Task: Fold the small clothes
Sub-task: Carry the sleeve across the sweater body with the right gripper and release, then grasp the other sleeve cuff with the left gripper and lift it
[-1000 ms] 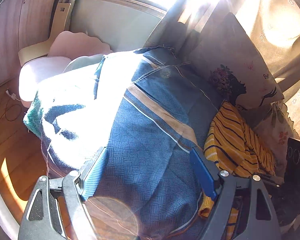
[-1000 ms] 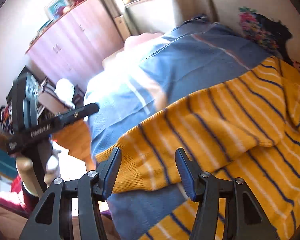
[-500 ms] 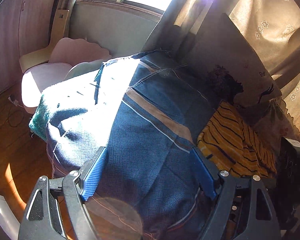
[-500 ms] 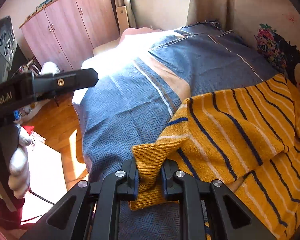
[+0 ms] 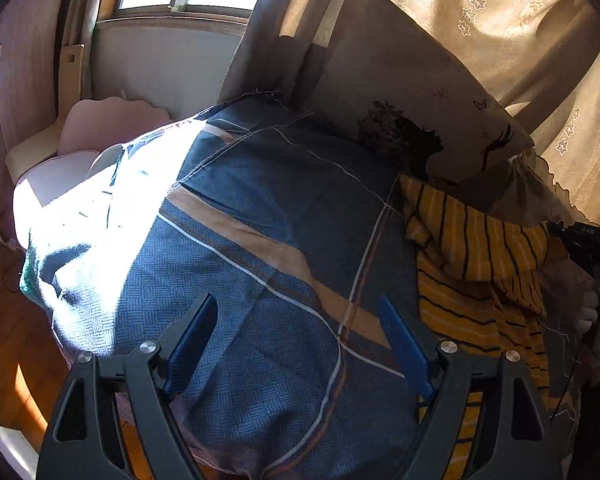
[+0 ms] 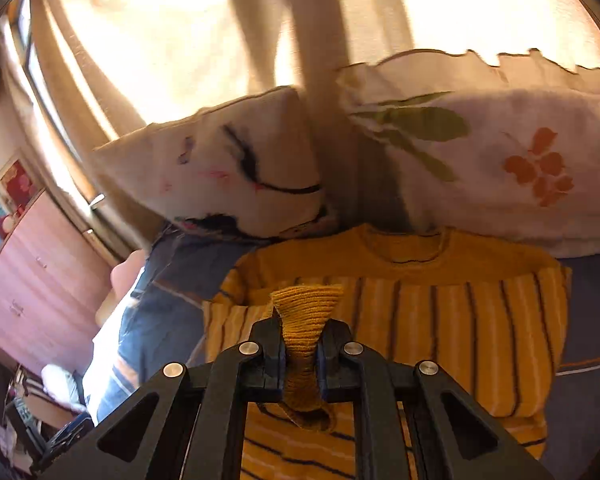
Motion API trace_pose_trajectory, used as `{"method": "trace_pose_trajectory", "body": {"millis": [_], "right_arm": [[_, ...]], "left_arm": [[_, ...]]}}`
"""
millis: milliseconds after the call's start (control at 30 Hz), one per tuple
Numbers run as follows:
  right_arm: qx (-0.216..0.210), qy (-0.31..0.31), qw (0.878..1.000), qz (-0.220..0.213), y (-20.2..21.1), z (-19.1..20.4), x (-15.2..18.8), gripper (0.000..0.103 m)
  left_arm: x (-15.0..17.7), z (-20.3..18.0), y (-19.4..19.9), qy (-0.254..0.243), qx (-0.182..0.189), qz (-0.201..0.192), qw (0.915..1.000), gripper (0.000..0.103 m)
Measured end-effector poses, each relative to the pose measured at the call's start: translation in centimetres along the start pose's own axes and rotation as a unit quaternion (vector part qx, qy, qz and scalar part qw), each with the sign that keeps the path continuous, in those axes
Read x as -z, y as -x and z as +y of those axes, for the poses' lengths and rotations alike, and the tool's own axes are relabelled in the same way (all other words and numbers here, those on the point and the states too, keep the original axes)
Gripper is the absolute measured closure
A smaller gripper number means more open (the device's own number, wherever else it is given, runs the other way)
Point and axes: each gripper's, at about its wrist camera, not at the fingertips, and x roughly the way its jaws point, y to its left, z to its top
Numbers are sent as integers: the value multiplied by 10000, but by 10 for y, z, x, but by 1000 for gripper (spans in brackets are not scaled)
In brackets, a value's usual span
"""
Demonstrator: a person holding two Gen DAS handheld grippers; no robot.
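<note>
Precariously, the right claw (image 6: pixel 302 350) pinched only a sweater (image 6: pixel 420 320) cuff below the pillow (image 6: pixel 228 176), which could slip, while the left claw (image 5: pixel 300 344) gaped wide, holding nothing.

Mustard sweater (image 6: pixel 440 316) with dark stripes; blue blanket (image 5: pixel 260 280) with tan bands.

A blue patterned bedspread (image 5: pixel 260 248) covers the bed; the yellow striped sweater (image 6: pixel 440 320) and two pillows (image 6: pixel 480 168) lie on it.
</note>
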Motion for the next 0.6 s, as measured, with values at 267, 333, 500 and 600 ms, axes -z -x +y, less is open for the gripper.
{"method": "trace_pose_trajectory", "body": {"millis": [267, 333, 500, 600], "right_arm": [[1385, -1061, 9825, 646, -37, -147, 26, 80], [1044, -1400, 9838, 392, -22, -158, 34, 72], [821, -1301, 9881, 75, 13, -155, 48, 66], [354, -1375, 9898, 108, 29, -152, 67, 66]], "left_arm": [[3, -49, -30, -380, 262, 350, 9983, 21], [7, -65, -38, -541, 307, 470, 9970, 21], [28, -95, -60, -762, 493, 880, 9920, 21], [42, -108, -69, -808, 610, 1088, 9889, 21]]}}
